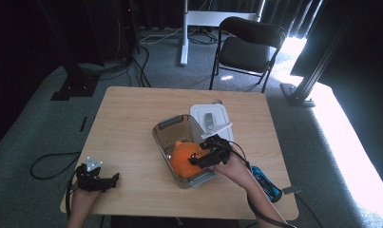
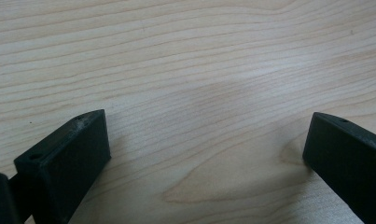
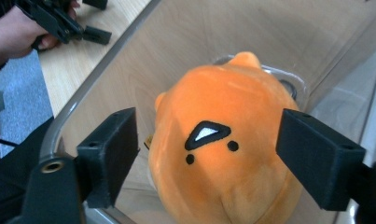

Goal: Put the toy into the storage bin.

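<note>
Orange plush toy (image 3: 225, 144) sits inside clear plastic bin (image 3: 101, 70), directly between right gripper (image 3: 206, 154) jaws, spread wide, not touching. Likely grasp step: lower, close. Left gripper (image 2: 206, 144) jaws open over bare table (image 2: 185, 56).

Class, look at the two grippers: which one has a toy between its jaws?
The right gripper: its open jaws straddle the orange plush in the clear bin. The left gripper is open over bare table.
</note>
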`<state>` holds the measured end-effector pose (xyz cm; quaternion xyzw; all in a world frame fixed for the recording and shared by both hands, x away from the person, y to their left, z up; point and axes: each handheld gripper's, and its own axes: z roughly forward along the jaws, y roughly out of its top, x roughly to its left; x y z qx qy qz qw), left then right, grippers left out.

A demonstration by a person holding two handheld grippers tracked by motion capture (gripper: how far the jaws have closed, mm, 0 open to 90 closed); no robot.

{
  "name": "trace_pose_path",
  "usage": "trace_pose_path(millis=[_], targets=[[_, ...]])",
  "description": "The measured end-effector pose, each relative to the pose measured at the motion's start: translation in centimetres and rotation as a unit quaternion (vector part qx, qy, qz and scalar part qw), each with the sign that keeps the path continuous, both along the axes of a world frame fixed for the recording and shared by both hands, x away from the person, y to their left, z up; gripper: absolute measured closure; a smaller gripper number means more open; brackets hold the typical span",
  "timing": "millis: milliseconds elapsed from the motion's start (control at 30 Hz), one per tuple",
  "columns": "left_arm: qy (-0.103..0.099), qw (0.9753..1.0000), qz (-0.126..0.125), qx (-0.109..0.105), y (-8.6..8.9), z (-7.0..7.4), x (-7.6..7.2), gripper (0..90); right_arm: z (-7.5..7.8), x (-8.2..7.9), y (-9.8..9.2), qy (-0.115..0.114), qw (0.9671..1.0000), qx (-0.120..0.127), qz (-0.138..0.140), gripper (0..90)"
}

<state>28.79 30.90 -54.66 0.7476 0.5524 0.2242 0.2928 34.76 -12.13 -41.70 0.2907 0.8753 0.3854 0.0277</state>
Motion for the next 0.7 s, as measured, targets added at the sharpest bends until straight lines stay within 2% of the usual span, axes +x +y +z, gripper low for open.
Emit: trace_pose_path(millis=[167,433,700], targets=[[0.000,1.0000,0.000,0.000,0.0,0.0,0.0,0.9,0.1,-0.2,-0.4,-0.008,0.9999,0.007,-0.007,13.9],[0.000,1.0000,0.000,0.000,0.0,0.0,0.0,1.0,0.3,-0.5,-1.4,-0.020,0.9994,0.020,-0.018,13.6],[0.000,1.0000,0.000,0.000,0.0,0.0,0.0,0.9,0.7,-0.9,-3.3,-0.038,0.9975,0.032,-0.050,13.6]])
